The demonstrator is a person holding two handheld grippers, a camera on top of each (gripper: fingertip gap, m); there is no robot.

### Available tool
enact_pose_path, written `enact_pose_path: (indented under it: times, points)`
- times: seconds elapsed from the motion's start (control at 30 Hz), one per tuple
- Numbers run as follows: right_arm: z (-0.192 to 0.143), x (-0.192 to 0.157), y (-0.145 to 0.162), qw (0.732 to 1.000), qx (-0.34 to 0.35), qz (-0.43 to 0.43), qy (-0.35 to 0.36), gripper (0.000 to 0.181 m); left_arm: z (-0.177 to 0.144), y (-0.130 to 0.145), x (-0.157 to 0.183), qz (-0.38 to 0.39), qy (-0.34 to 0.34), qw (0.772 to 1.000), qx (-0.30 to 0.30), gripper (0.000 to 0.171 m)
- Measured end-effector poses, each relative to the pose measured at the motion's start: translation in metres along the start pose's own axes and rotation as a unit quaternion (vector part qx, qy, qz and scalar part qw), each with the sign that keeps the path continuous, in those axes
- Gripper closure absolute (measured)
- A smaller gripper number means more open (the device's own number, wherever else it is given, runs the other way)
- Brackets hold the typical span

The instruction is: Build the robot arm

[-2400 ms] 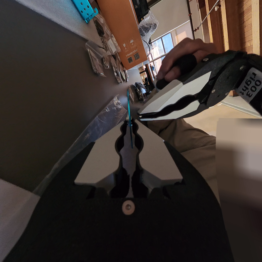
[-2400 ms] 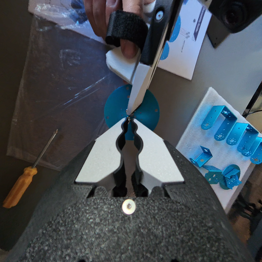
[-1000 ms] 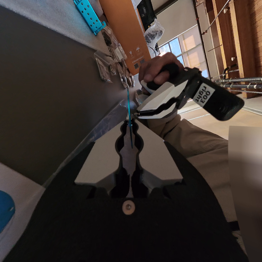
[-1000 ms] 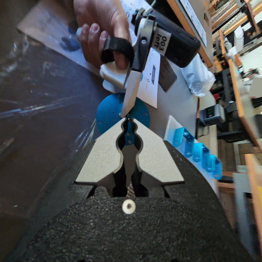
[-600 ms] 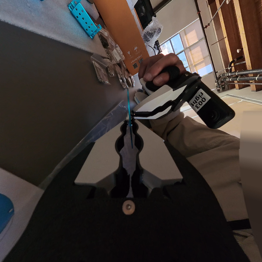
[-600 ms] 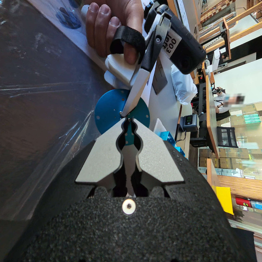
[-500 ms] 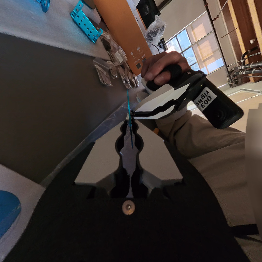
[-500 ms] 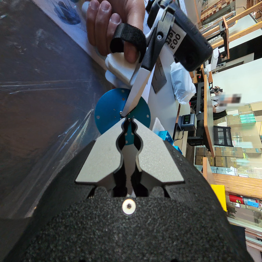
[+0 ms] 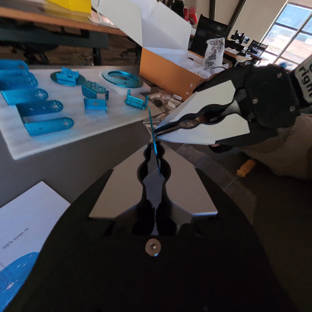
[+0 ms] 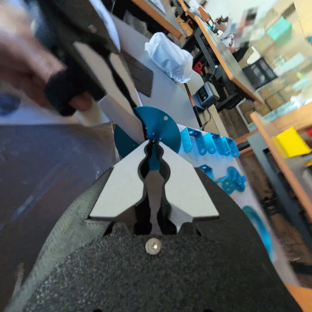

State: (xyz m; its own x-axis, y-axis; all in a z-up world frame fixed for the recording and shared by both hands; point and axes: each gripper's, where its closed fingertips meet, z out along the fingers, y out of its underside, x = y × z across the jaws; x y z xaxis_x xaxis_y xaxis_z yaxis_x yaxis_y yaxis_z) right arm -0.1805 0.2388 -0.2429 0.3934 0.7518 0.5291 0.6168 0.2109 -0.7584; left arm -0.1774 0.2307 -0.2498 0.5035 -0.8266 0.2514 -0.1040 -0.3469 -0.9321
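Observation:
My left gripper (image 9: 153, 144) is shut on a thin blue metal disc (image 9: 152, 130), which I see edge-on and upright between its fingertips. The right gripper (image 9: 157, 134) comes in from the right with its tips against the disc's face. In the right wrist view my right gripper (image 10: 152, 141) is shut on a small screw at its very tips, pressed to the middle of the round blue disc (image 10: 158, 125). The left gripper's white fingers (image 10: 118, 101) reach in from the upper left, held by a blurred hand (image 10: 25, 67).
Several blue metal brackets (image 9: 45, 116) and a blue ring plate (image 9: 121, 81) lie on a white foam sheet (image 9: 70, 135). An open orange box (image 9: 168, 74) stands behind. A yellow-handled screwdriver (image 9: 244, 168) lies at right. A printed sheet (image 9: 25, 219) lies at lower left. A white plastic bag (image 10: 168, 59) lies farther off. Left and right tips are no more than a few centimetres apart.
Both grippers have swung round together with the disc still held between them. The bracket sheet and the box now show level. The right gripper's tips stay at the disc.

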Motion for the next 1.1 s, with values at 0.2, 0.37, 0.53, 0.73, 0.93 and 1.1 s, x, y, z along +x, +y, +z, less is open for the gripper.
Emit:
enact_pose_path:
  times: [0.2, 0.37, 0.53, 0.73, 0.93, 1.1]
  points:
    - [-0.007, 0.002, -0.009, 0.975, 0.025, 0.219, 0.008, 0.178, -0.007, -0.013, 0.005, 0.129, -0.068, 0.988, 0.039, 0.165]
    - [-0.009, -0.001, -0.012, 0.928, 0.039, 0.37, -0.024, 0.179, -0.008, -0.016, 0.007, 0.208, -0.103, 0.972, 0.047, 0.165]
    - [-0.013, -0.003, -0.017, 0.875, 0.042, 0.473, -0.095, 0.179, -0.011, -0.021, 0.01, 0.339, -0.154, 0.927, 0.052, 0.165]
    - [-0.021, -0.006, -0.02, 0.8, 0.038, 0.557, -0.219, 0.179, -0.011, -0.022, 0.016, 0.413, -0.151, 0.897, 0.054, 0.165]
    - [-0.026, -0.01, -0.019, 0.655, 0.054, 0.667, -0.351, 0.179, -0.008, -0.018, 0.018, 0.43, -0.136, 0.891, 0.047, 0.165]
    - [-0.023, -0.011, -0.011, 0.68, 0.039, 0.646, -0.345, 0.179, -0.005, -0.013, 0.016, 0.401, -0.108, 0.909, 0.035, 0.165]
